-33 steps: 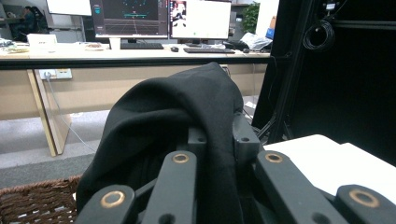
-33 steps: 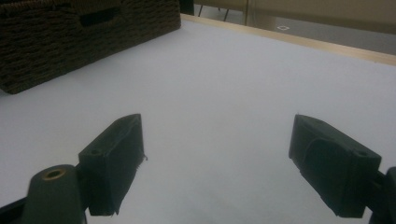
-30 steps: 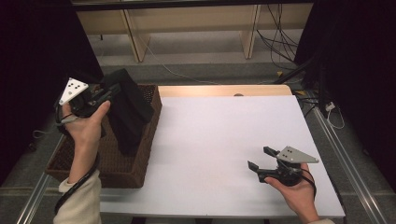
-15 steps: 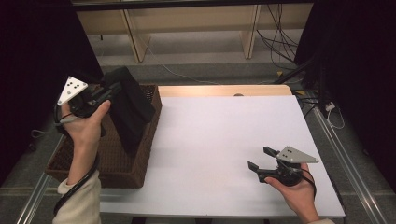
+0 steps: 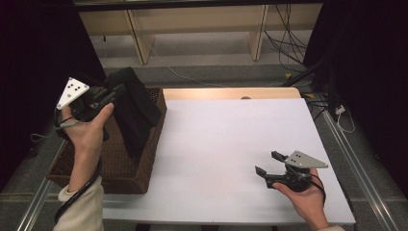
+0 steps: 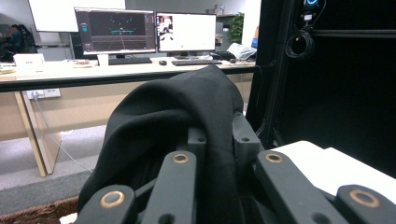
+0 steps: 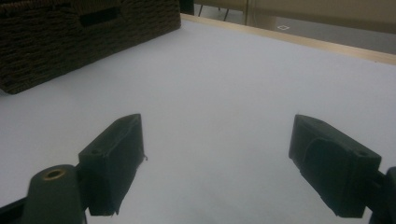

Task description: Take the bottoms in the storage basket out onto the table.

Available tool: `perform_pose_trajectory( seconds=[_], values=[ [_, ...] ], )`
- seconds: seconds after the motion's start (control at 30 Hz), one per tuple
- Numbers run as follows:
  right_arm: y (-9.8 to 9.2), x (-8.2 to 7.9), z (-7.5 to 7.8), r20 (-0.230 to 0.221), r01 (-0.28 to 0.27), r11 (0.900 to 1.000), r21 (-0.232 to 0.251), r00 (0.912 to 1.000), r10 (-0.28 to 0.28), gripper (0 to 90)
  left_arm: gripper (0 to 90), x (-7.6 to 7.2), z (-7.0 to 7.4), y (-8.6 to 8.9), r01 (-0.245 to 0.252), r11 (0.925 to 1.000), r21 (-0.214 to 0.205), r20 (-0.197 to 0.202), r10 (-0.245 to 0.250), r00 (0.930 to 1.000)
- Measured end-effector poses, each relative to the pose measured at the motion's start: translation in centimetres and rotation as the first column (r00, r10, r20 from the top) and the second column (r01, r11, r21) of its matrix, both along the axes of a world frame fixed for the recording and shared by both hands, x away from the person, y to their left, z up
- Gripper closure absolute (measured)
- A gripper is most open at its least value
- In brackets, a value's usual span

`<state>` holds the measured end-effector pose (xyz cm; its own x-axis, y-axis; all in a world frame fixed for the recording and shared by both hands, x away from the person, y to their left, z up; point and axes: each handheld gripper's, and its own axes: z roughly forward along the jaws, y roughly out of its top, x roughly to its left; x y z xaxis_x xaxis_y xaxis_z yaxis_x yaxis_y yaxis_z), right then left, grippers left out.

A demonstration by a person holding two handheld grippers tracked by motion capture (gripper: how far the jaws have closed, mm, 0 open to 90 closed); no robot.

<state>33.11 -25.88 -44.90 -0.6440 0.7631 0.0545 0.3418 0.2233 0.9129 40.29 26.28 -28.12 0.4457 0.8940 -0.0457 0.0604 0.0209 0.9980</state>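
My left gripper (image 5: 117, 90) is held up at the left, over a brown wicker basket (image 5: 110, 169). Its jaws are shut on a black cloth (image 5: 137, 113), which hangs from them with its lower end down inside the basket. In the left gripper view the black cloth (image 6: 177, 107) bunches over and between the jaws of the left gripper (image 6: 219, 136). At the lower right my right gripper (image 5: 266, 162) rests low over the white table (image 5: 226, 130), pointing left. Seen in its own view, the right gripper (image 7: 217, 154) is open, with bare white table (image 7: 233, 74) between the fingers.
The wicker basket (image 7: 84, 32) stands on the table's left part, its side wall facing my right gripper. A wooden strip (image 5: 231, 93) runs along the table's far edge. Metal rails (image 5: 353, 168) border the sides. Desks with monitors (image 6: 149, 32) stand beyond.
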Motion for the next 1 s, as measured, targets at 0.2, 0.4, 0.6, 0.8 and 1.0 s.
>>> perform_pose_trajectory(
  seconds=[0.2,0.4,0.6,0.8,1.0],
  values=[
    [-0.01,-0.01,0.02,0.001,0.001,1.0,0.0,1.0,-0.001,18.8,81.4,-0.18,0.22,-0.22,0.011,0.9999,-0.003,0.007,-0.011,0.9999],
    [0.02,0.03,-0.03,0.003,-0.001,1.0,0.006,1.0,0.001,18.9,81.4,-0.4,0.48,-0.4,0.025,0.9997,0.0,0.015,-0.025,0.9996],
    [0.02,0.03,-0.02,0.004,0.0,1.0,0.006,1.0,0.0,19.0,81.4,-0.48,0.56,-0.65,0.034,0.9994,0.007,0.018,-0.034,0.9993],
    [0.01,0.04,-0.03,0.003,0.001,1.0,0.008,1.0,-0.001,19.0,81.3,-0.62,0.7,-0.9,0.045,0.9989,0.012,0.027,-0.045,0.9986],
    [-0.03,0.01,0.0,0.001,0.003,1.0,0.003,1.0,-0.003,19.0,81.3,-0.74,0.81,-0.99,0.05,0.9987,0.009,0.029,-0.05,0.9983]
  ],
)
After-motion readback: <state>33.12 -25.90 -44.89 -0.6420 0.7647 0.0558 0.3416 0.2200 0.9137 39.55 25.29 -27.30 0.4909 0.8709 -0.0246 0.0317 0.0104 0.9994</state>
